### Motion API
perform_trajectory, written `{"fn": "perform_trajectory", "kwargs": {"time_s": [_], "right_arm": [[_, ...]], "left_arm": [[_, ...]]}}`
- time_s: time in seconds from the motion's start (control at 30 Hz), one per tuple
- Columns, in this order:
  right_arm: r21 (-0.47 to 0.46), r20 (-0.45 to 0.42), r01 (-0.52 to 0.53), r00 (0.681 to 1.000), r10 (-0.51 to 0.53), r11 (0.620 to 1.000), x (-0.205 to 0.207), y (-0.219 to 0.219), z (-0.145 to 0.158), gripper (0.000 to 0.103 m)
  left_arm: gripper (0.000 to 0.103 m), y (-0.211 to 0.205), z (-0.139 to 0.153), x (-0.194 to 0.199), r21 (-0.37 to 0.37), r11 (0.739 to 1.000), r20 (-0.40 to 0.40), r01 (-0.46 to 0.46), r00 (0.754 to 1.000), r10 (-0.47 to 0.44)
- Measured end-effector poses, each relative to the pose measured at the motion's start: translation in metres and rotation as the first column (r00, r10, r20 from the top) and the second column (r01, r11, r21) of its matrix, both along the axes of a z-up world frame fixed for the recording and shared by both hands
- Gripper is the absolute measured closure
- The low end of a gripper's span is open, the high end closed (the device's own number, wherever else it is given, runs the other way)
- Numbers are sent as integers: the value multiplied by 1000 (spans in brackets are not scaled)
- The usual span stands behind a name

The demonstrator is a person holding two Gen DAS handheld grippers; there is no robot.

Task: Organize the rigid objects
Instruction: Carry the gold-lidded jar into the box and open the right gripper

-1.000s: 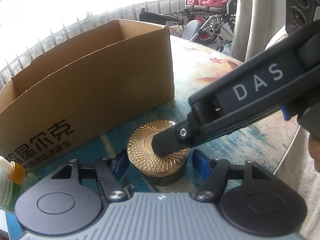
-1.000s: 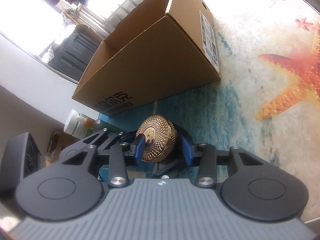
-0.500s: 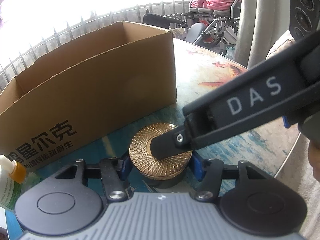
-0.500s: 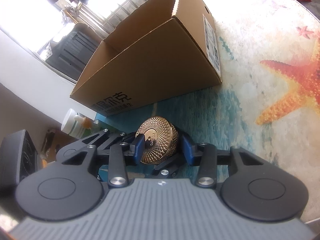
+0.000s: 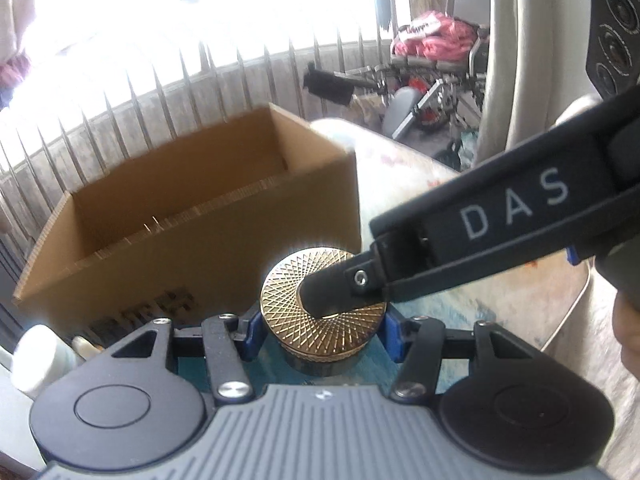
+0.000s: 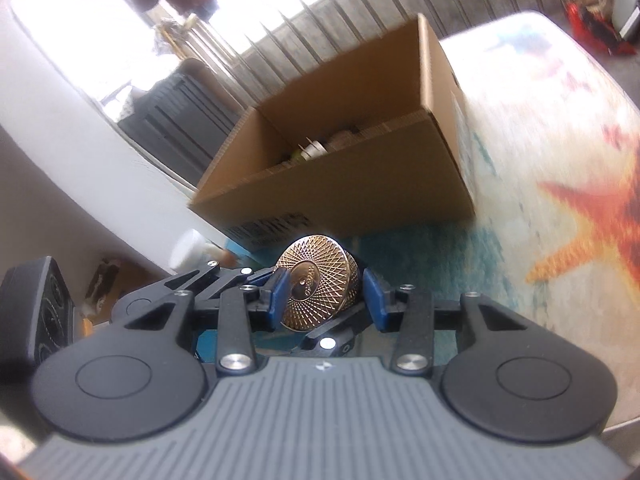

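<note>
Clamped on the gold jar (image 5: 324, 312) from both sides by the left gripper (image 5: 323, 330); pinched top and bottom by the right gripper (image 6: 325, 295). Held above the table (image 6: 560, 168), just short of the open box (image 5: 192, 216).

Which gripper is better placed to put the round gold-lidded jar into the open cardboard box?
Probably left: the left gripper clamps the jar by its sides; the right gripper pinches top-to-bottom, harder to release into the box.

Left gripper (image 5: 323, 330) angles downward, blue pads clamped on both sides. Right gripper (image 6: 324, 298) reaches across it, pinching from above and below.
</note>
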State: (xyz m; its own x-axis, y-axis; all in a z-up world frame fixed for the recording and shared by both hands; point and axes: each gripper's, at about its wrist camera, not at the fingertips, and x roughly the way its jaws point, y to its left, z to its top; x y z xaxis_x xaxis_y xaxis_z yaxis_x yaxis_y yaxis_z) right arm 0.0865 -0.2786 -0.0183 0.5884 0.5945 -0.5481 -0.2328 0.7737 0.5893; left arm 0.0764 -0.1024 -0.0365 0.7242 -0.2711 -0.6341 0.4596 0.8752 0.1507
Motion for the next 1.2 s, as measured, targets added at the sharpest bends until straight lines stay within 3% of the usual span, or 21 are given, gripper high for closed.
{"fn": "perform_trajectory", "kwargs": {"time_s": [0.2, 0.37, 0.5, 0.63, 0.8, 1.0, 1.2], "right_arm": [[-47, 115, -51, 992, 56, 998, 6, 3, 49, 62], [-101, 170, -105, 978, 121, 989, 37, 6, 84, 61], [-155, 154, -146, 973, 170, 977, 80, 9, 104, 59], [-192, 88, -196, 972, 216, 962, 134, 11, 109, 58], [-218, -31, -269, 963, 269, 938, 212, 27, 98, 57], [-205, -181, -346, 933, 312, 915, 285, 44, 64, 58], [-205, -264, -387, 906, 330, 899, 317, 54, 36, 60]], "left_arm": [[46, -1, 42, 18, -24, 999, 66, -26, 997, 28], [46, -2, 72, 49, -38, 996, 82, -76, 994, 78], [46, -3, 82, 83, -46, 993, 42, -111, 993, 113], [46, 0, 79, 134, -74, 984, -62, -165, 985, 160], [46, 11, 56, 201, -119, 959, -219, -256, 949, 226], [46, 28, 23, 250, -93, 939, -365, -332, 889, 279], [46, 44, -3, 282, -102, 912, -477, -396, 824, 305]]}}
